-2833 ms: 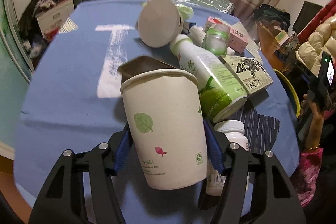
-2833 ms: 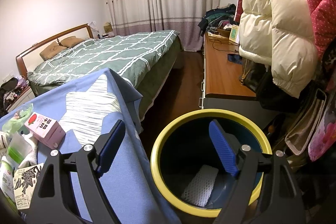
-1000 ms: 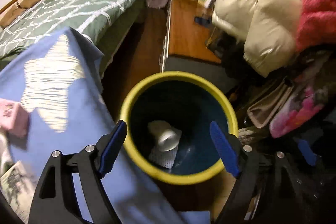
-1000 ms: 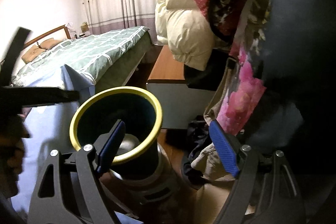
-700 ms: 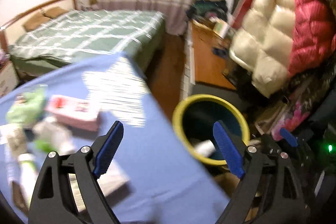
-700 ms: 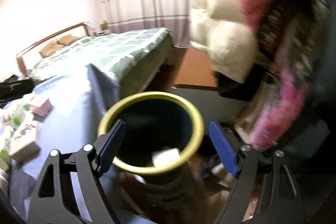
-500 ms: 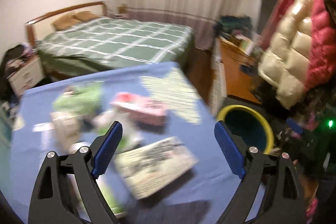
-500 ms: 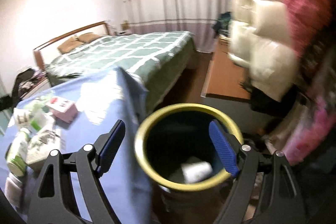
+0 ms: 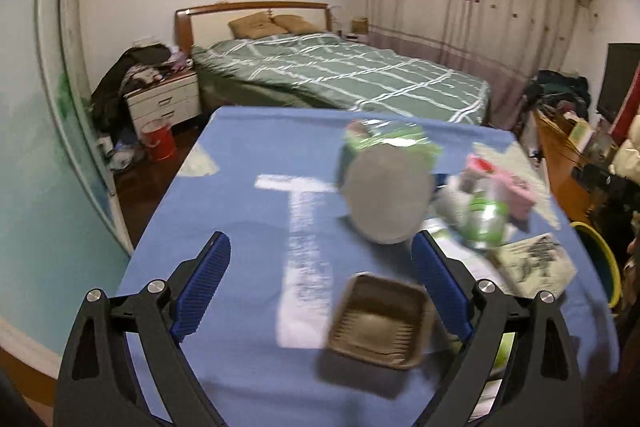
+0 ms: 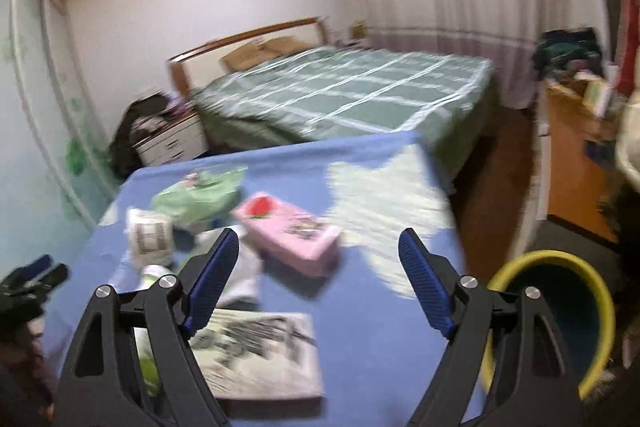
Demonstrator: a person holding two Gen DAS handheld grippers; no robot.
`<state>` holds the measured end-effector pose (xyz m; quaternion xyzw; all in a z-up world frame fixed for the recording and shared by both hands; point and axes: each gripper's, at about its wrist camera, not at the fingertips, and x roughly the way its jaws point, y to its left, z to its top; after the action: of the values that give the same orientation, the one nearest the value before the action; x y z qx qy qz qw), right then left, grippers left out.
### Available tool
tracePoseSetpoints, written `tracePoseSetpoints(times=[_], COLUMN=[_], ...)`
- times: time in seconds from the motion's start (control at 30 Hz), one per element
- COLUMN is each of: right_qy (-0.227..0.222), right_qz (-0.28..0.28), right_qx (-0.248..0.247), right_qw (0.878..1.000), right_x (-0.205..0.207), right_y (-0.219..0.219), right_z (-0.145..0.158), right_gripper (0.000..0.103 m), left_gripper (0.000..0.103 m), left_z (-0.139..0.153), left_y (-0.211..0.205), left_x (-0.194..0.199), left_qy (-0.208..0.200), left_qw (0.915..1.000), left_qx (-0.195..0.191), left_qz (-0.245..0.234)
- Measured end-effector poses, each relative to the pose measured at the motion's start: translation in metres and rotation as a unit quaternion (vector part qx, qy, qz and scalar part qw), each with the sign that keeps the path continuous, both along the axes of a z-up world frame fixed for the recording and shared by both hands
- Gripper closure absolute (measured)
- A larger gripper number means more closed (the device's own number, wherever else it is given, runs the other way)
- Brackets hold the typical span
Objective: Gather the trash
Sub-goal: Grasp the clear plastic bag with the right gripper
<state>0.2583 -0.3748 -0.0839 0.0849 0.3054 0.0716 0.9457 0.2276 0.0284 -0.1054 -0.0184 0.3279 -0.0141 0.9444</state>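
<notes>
Left gripper (image 9: 320, 291) hangs over the blue table (image 9: 240, 211), jaws just widened, empty, a brown tray (image 9: 378, 323) near between them. Right gripper (image 10: 320, 281) spread, grasping nothing, above the pink carton (image 10: 288, 233); yellow-rimmed bin (image 10: 560, 311) far right.

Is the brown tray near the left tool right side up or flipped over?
Right side up. The left wrist view looks down into the brown tray: its ribbed floor and raised rim show, nothing visible inside, resting on the blue tablecloth.

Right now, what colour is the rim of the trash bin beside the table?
Yellow, with a dark blue inside; the trash bin shows best in the right wrist view.
</notes>
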Motion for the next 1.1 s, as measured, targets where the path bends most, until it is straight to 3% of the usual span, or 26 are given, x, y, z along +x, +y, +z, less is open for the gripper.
tracePoseSetpoints(times=[0.1, 0.37, 0.53, 0.67, 0.77, 0.8, 0.83, 0.9, 1.0, 1.07, 1.1], right_qy=[0.024, 0.062, 0.123, 0.161, 0.198, 0.217, 0.231, 0.241, 0.264, 0.272, 0.274], right_qz=[0.044, 0.086, 0.099, 0.072, 0.058, 0.06, 0.063, 0.054, 0.058, 0.062, 0.063], right_qx=[-0.003, -0.01, -0.014, -0.034, -0.043, -0.032, -0.016, -0.042, -0.04, -0.041, -0.042], right_qw=[0.999, 0.994, 0.987, 0.984, 0.978, 0.974, 0.971, 0.968, 0.962, 0.959, 0.959], right_x=[0.029, 0.093, 0.152, 0.19, 0.212, 0.219, 0.224, 0.231, 0.236, 0.237, 0.236], right_y=[0.031, 0.087, 0.122, 0.141, 0.154, 0.157, 0.158, 0.163, 0.167, 0.17, 0.171], right_z=[-0.007, -0.007, -0.019, -0.035, -0.053, -0.058, -0.06, -0.061, -0.065, -0.068, -0.071], right_gripper=[0.025, 0.025, 0.027, 0.032, 0.04, 0.05, 0.053, 0.053, 0.056, 0.074, 0.09], left_gripper=[0.013, 0.012, 0.013, 0.013, 0.013, 0.013, 0.013, 0.013, 0.013, 0.013, 0.013], left_z=[-0.016, -0.04, -0.04, -0.038, -0.038, -0.038, -0.038, -0.038, -0.037, -0.037, -0.037], left_y=[0.009, 0.005, 0.005, 0.002, 0.001, 0.001, 0.001, 0.002, 0.003, 0.004, 0.004], left_x=[0.005, 0.012, 0.016, 0.013, 0.013, 0.013, 0.012, 0.012, 0.011, 0.009, 0.009], left_qy=[0.001, 0.014, 0.011, 0.005, 0.002, 0.001, 0.001, 0.001, 0.0, -0.001, 0.0], left_qw=[0.9999, 0.9997, 0.9999, 0.9999, 0.9999, 0.9999, 1.0, 1.0, 1.0, 1.0, 1.0], left_qx=[0.009, 0.015, 0.008, 0.01, 0.011, 0.01, 0.009, 0.004, -0.003, -0.005, -0.007], left_qz=[0.006, 0.009, 0.006, 0.002, -0.001, -0.002, -0.001, -0.003, -0.004, -0.003, -0.002])
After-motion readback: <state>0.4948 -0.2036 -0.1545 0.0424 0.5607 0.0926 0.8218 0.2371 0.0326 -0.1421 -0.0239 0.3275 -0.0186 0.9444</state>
